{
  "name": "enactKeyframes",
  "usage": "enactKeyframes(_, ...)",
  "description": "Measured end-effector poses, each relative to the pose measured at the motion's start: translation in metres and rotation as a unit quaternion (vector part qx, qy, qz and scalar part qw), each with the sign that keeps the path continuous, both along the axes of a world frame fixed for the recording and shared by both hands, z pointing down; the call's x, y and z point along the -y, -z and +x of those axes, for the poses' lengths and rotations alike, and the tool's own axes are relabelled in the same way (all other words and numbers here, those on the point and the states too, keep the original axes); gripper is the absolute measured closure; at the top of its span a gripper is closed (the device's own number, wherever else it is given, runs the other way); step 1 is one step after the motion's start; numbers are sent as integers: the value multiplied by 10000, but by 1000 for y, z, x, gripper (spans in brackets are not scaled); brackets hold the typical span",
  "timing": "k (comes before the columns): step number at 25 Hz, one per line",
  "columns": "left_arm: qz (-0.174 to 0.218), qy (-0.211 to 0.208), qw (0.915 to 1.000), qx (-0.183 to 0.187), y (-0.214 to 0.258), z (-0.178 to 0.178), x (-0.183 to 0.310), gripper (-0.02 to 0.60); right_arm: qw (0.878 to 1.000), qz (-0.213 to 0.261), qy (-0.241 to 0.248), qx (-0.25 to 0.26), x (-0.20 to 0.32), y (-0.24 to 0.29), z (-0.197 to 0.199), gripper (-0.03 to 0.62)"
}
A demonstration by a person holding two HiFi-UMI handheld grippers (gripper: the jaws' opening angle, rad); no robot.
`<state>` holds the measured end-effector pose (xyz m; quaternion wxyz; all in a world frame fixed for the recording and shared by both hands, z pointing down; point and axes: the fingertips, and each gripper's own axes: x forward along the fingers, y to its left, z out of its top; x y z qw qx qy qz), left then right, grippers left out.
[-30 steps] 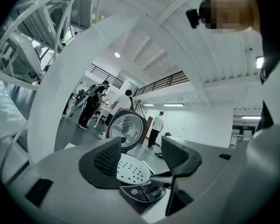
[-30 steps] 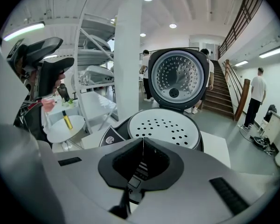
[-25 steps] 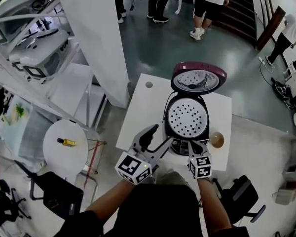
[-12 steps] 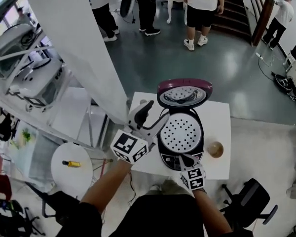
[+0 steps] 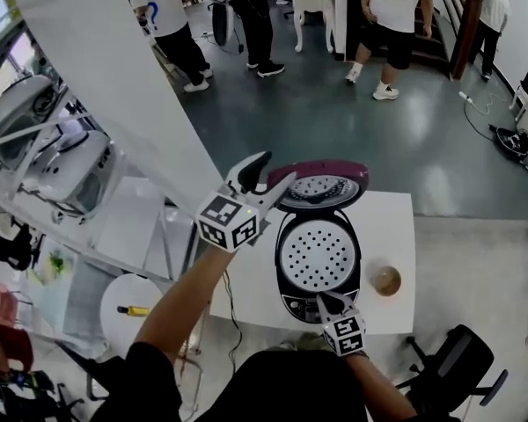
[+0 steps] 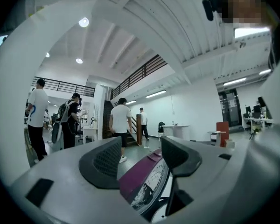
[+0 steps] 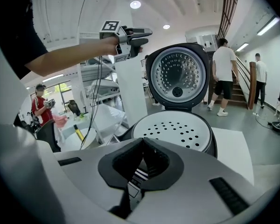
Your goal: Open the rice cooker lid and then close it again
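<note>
The rice cooker point(image 5: 319, 258) stands open on the white table point(image 5: 396, 222), a white perforated tray point(image 7: 175, 129) covering its pot. Its purple lid point(image 5: 318, 185) stands upright at the back, inner side point(image 7: 178, 75) facing me. My left gripper point(image 5: 264, 177) is raised level at the lid's upper left edge, open. In the left gripper view the lid's purple rim point(image 6: 139, 177) shows low in the gap between the jaws point(image 6: 140, 158), with the pads apart from it. My right gripper point(image 5: 326, 303) is shut, empty, at the cooker's front, with its tips point(image 7: 142, 164) pointing down at the body.
A small brown bowl point(image 5: 387, 280) sits on the table right of the cooker. A white pillar point(image 5: 114, 86) rises just left of the table. A round side table point(image 5: 128, 315) with a yellow item stands lower left, a black chair point(image 5: 458, 367) lower right. People walk beyond.
My left gripper has risen from the cooker's front and travelled away to the upright lid's upper left edge. The right gripper stayed at the front. The lid remains open.
</note>
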<state>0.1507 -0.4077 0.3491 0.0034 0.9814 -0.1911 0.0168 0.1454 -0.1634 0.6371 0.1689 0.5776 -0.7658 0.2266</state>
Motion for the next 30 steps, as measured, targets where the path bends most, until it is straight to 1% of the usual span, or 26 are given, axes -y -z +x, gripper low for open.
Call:
enactKeyframes(4, -41, -179, 9992, 343, -14, 18, 13, 333, 9999, 51, -49, 104, -1, 2, 4, 594)
enactKeyframes(8, -159, -314, 9965, 754, -29, 31, 27, 333, 9997, 84, -96, 225, -3, 7, 3, 594)
enactKeyframes(13, -102, -308, 9948, 963, -31, 39, 38, 333, 9996, 53, 48, 272, -11, 3, -4, 594)
enactKeyframes(16, -199, -608, 9913, 1154, -39, 46, 35, 333, 9996, 70, 52, 272, -11, 3, -4, 594)
enactKeyframes(18, -414, -767, 9892, 1177, -44, 48, 33, 333, 9996, 79, 33, 263, -11, 2, -4, 594)
enactKeyframes(22, -869, -802, 9883, 959, -41, 48, 40, 333, 9997, 68, 56, 230, -12, 2, -5, 594)
enactKeyframes(23, -903, -878, 9870, 1003, -42, 49, 40, 333, 9997, 58, 80, 214, -13, 2, -5, 594)
enactKeyframes(25, -751, -1159, 9815, 1324, -49, 53, 34, 344, 9997, 44, 122, 196, -13, 1, -6, 594)
enactKeyframes(28, -298, -1662, 9660, 1960, -60, 56, 21, 393, 9997, 54, 160, 193, -13, 0, -7, 594)
enactKeyframes(30, -221, -1832, 9599, 2109, -62, 57, 18, 412, 9997, 62, 165, 192, -13, 1, -7, 594)
